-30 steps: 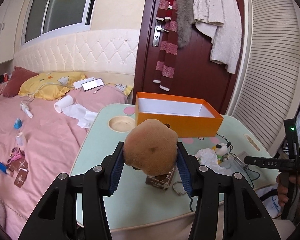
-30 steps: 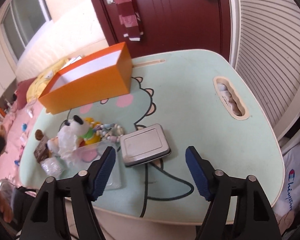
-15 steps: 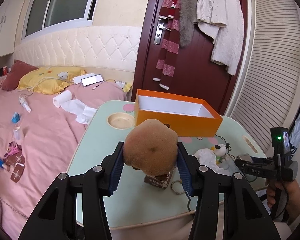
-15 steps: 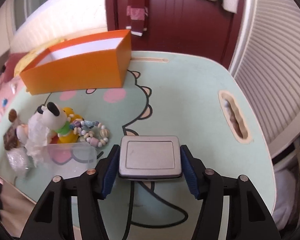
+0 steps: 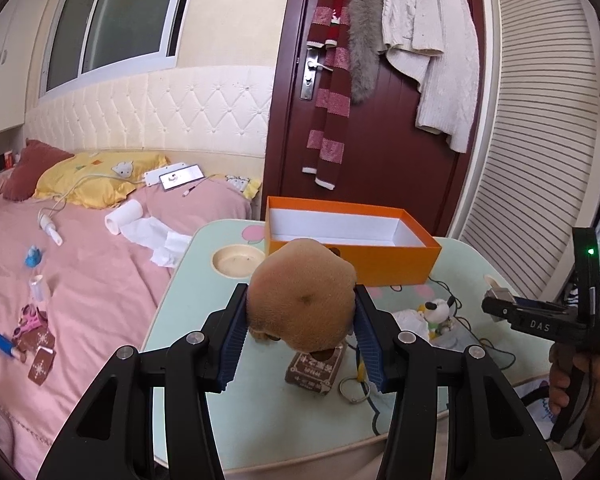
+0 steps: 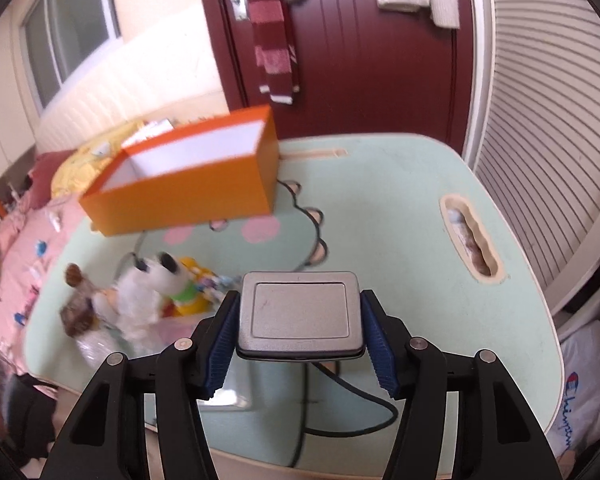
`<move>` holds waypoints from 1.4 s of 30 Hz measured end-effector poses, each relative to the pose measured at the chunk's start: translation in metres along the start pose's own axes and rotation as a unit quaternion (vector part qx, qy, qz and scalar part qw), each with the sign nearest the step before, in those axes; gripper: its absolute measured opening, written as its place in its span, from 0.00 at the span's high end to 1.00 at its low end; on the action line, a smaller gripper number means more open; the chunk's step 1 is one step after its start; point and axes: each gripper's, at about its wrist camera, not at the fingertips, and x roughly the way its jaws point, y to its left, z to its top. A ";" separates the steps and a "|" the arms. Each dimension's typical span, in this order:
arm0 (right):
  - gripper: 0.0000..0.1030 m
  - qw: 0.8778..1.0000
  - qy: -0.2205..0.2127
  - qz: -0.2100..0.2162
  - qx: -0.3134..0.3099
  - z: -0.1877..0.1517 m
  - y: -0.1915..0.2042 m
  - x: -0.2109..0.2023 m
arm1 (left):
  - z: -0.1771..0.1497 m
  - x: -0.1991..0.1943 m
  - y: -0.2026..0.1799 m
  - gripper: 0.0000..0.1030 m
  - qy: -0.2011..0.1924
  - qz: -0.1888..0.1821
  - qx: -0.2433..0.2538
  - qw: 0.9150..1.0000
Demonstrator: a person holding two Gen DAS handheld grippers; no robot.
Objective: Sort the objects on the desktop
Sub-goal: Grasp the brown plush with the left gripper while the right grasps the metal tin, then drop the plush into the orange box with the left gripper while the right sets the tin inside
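My left gripper [image 5: 300, 338] is shut on a round brown plush toy [image 5: 302, 300], held above the near part of the pale green table [image 5: 260, 412]. Behind it stands an open orange box [image 5: 348, 240] with a white inside. My right gripper [image 6: 298, 338] is shut on a flat grey metal case [image 6: 299, 316], lifted off the table [image 6: 400, 216]; a black cable [image 6: 352, 404] trails under it. The orange box [image 6: 188, 196] lies to the far left of that view.
A small brown packet [image 5: 316, 368], a key ring [image 5: 354, 388] and a white dog figure [image 5: 436, 312] lie on the table. The dog figure [image 6: 156, 292], beads and a plastic bag sit left of the case. A pink bed [image 5: 72, 280] flanks the table's left side; a door stands behind.
My right gripper went from open around the grey case to shut on it, then lifted it off the table. The left gripper kept hold of the plush toy, raised slightly.
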 end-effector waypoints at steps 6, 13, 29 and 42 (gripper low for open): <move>0.44 0.998 -0.055 0.027 -0.012 0.038 0.024 -0.020 | 0.050 0.016 -0.011 0.50 -0.030 0.004 0.025 0.999; 0.43 0.995 -0.087 0.044 -0.012 0.082 0.048 -0.009 | 0.080 0.063 -0.018 0.50 -0.015 -0.007 0.011 1.000; 0.42 0.999 0.027 0.039 -0.020 0.118 0.080 0.100 | 0.071 0.184 -0.020 0.44 0.126 -0.022 -0.024 0.992; 0.42 0.998 0.059 0.023 -0.020 0.111 0.077 0.123 | 0.064 0.192 -0.017 0.43 0.145 -0.025 -0.029 0.989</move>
